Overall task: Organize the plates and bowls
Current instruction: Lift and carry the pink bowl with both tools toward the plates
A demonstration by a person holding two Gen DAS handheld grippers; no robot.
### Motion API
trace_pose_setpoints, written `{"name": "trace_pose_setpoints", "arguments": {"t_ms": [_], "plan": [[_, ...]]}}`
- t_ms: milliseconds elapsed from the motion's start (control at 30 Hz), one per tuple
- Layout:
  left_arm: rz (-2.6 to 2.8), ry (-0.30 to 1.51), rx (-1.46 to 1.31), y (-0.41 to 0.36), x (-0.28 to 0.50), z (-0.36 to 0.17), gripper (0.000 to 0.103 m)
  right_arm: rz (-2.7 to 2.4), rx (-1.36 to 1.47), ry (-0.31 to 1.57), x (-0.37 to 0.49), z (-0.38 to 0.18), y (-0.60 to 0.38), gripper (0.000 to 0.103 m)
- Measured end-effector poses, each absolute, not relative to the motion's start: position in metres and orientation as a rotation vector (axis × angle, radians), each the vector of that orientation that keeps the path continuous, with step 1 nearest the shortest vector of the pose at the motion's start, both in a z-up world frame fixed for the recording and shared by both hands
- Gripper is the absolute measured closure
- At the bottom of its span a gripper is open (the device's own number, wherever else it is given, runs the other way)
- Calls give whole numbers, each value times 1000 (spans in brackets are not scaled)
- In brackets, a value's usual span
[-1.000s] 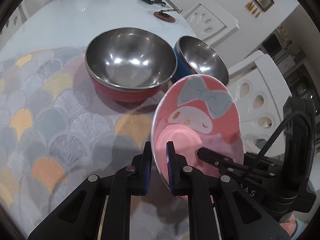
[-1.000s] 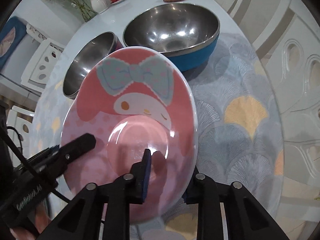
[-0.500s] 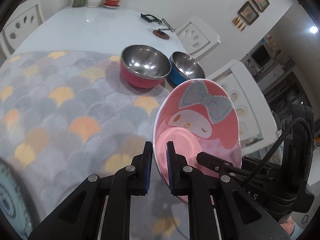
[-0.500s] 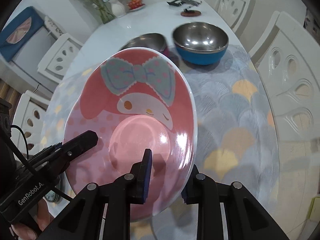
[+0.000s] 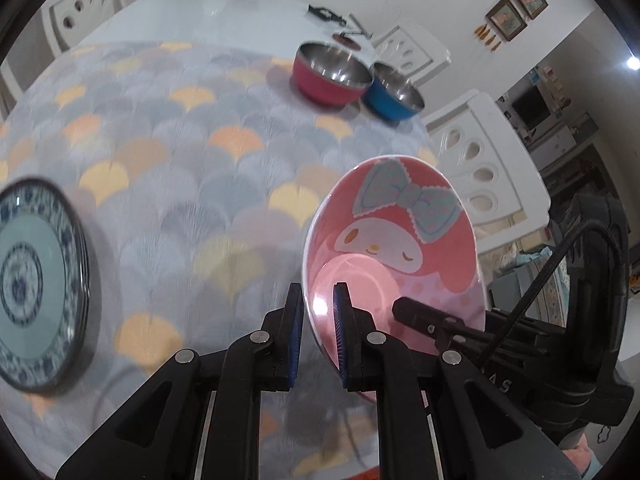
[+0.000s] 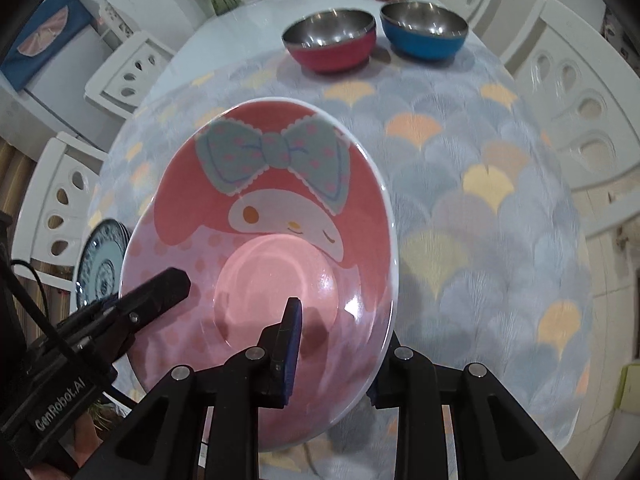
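We held the pink cartoon-printed melamine plate (image 6: pixel 276 216) tilted above the scallop-patterned cloth-covered surface (image 5: pixel 168 152), both the left hand-held gripper (image 5: pixel 318 320) and the right hand-held gripper (image 6: pixel 332 344) clamped on its rim, white chairs (image 6: pixel 576 92) around.

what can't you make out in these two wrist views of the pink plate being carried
- Blue-and-white patterned plate: in the left wrist view its left side is cut off by the frame edge; in the right wrist view the pink cartoon-print plate covers most of it.
- Right gripper: its right finger is hidden behind the pink plate.
- Small dark items at the white table's far end: too small to identify.
- Scallop-pattern tablecloth: blurred.
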State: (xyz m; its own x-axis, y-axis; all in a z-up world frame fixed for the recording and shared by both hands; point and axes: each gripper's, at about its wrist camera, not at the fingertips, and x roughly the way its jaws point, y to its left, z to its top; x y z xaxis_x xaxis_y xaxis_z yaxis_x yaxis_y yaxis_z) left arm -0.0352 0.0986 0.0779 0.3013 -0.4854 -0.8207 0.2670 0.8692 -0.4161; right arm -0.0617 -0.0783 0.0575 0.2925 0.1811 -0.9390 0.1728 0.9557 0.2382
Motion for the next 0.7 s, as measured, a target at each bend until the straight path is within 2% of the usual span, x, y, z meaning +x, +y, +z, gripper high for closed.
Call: {"name": "trace_pose_setpoints", "arguments": {"t_ms": [500, 700], "plan": [[-478, 1213, -180, 100, -44, 45, 91, -28, 338, 1319, -71, 21, -74, 76], [-464, 1186, -197, 109, -44, 50, 91, -24, 352, 1315, -73, 21, -75, 76]]}}
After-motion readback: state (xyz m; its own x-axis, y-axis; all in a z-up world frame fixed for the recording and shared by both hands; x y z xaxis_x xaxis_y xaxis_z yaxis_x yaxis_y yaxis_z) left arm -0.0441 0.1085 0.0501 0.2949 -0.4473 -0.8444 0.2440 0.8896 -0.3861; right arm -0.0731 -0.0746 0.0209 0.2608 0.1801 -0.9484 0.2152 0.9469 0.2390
